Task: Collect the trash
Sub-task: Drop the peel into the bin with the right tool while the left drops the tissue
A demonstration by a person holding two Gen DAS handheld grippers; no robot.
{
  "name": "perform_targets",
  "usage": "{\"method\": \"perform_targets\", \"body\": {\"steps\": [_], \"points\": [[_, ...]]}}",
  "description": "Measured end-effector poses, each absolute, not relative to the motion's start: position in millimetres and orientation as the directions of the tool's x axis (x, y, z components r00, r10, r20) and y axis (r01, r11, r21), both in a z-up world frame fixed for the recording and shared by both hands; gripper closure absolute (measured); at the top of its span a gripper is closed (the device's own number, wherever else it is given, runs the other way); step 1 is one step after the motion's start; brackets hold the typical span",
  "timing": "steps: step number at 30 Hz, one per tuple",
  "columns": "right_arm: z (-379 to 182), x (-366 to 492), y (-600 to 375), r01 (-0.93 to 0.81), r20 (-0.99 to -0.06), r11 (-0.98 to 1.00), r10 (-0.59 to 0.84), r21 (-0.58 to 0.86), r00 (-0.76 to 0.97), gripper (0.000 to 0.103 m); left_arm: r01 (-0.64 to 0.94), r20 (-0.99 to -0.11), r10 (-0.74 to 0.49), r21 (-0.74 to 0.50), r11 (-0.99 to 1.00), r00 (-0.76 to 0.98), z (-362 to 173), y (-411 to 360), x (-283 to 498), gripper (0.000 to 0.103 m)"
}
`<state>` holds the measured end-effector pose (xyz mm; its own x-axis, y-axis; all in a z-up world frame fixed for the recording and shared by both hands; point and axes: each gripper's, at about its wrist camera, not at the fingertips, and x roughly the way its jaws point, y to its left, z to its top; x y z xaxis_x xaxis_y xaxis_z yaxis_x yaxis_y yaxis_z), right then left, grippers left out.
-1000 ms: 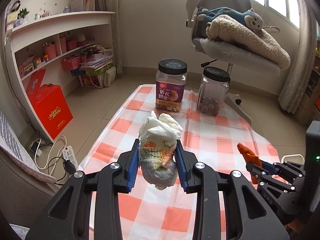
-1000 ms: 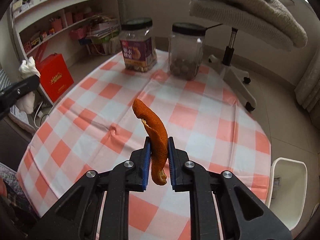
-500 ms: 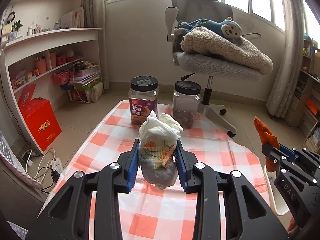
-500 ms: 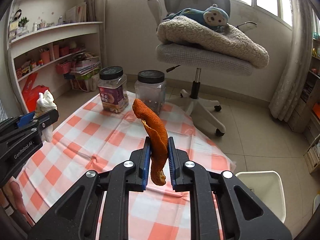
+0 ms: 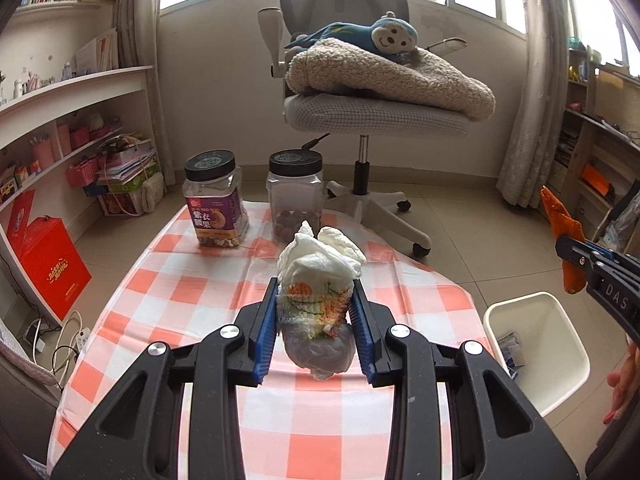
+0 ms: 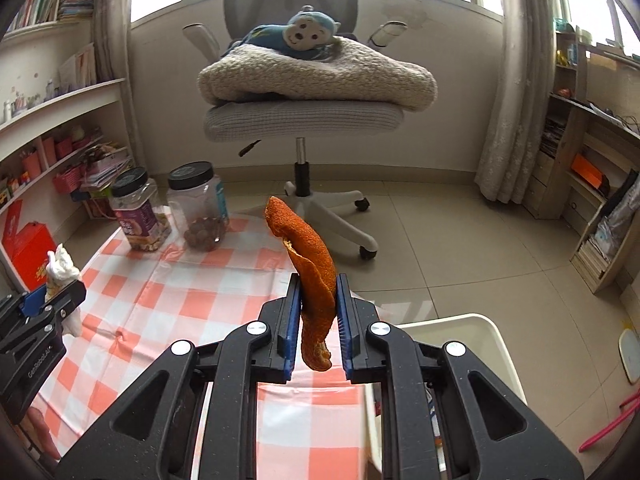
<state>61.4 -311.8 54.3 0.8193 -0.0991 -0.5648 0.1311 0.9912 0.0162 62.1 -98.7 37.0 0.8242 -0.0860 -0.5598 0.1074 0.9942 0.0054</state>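
My left gripper [image 5: 316, 320] is shut on a crumpled white tissue wad [image 5: 318, 280] with coloured print, held above the checkered table [image 5: 168, 300]. My right gripper [image 6: 318, 320] is shut on a strip of orange peel [image 6: 312, 264] that stands up between the pads. A white trash bin [image 5: 536, 356] stands on the floor to the right of the table; in the right wrist view its rim [image 6: 460, 324] lies just beyond my right gripper. The right gripper with the peel [image 5: 560, 232] shows at the right edge of the left wrist view. The left gripper and tissue [image 6: 60, 268] show at the left of the right wrist view.
Two black-lidded jars [image 5: 214, 200] [image 5: 296, 196] stand at the table's far end. An office chair [image 5: 372, 120] with a blanket and a plush monkey is behind them. Shelves [image 5: 72, 128] line the left wall, with a red box [image 5: 48, 264] below. More shelves [image 6: 592, 200] stand at right.
Both grippers have swung right toward the bin while keeping their loads. The white bin has come into both views, and the table has slid left.
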Motion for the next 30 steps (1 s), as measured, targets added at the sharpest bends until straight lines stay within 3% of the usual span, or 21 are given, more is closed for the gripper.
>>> {"method": "perform_targets", "body": {"steps": [10, 12, 13, 14, 15, 20, 30], "points": [[50.3, 40.2, -405.6, 0.338, -0.599, 0.937, -0.224, 0.083, 0.769, 0.085, 0.252, -0.568, -0.207, 0.001, 0.968, 0.797, 38.0, -178.4, 56.1, 0.069], [51.2, 36.1, -422.4, 0.381, -0.605, 0.920, -0.252, 0.092, 0.755, 0.071, 0.281, -0.575, -0.233, -0.006, 0.960, 0.784, 38.2, -195.6, 55.7, 0.069], [52.7, 32.4, -430.7, 0.411, -0.603, 0.907, -0.279, 0.089, 0.748, 0.039, 0.295, -0.578, -0.247, -0.011, 0.955, 0.778, 38.5, -205.2, 55.9, 0.069], [55.1, 26.1, -439.4, 0.448, -0.588, 0.889, -0.313, 0.094, 0.746, 0.023, 0.310, -0.582, -0.264, -0.022, 0.951, 0.769, 38.8, -215.1, 56.2, 0.069], [58.0, 19.2, -448.0, 0.484, -0.570, 0.869, -0.347, 0.103, 0.745, 0.019, 0.323, -0.587, -0.280, -0.033, 0.946, 0.760, 38.9, -225.3, 56.0, 0.069], [67.7, -10.8, -493.0, 0.599, -0.538, 0.787, -0.445, 0.146, 0.716, 0.009, 0.403, -0.604, -0.353, -0.057, 0.913, 0.715, 40.1, -281.2, 50.1, 0.069], [65.2, -57.0, -566.0, 0.733, -0.542, 0.640, -0.541, 0.230, 0.643, 0.007, 0.514, -0.631, -0.426, -0.050, 0.857, 0.648, 31.3, -368.4, 32.6, 0.068]]}}
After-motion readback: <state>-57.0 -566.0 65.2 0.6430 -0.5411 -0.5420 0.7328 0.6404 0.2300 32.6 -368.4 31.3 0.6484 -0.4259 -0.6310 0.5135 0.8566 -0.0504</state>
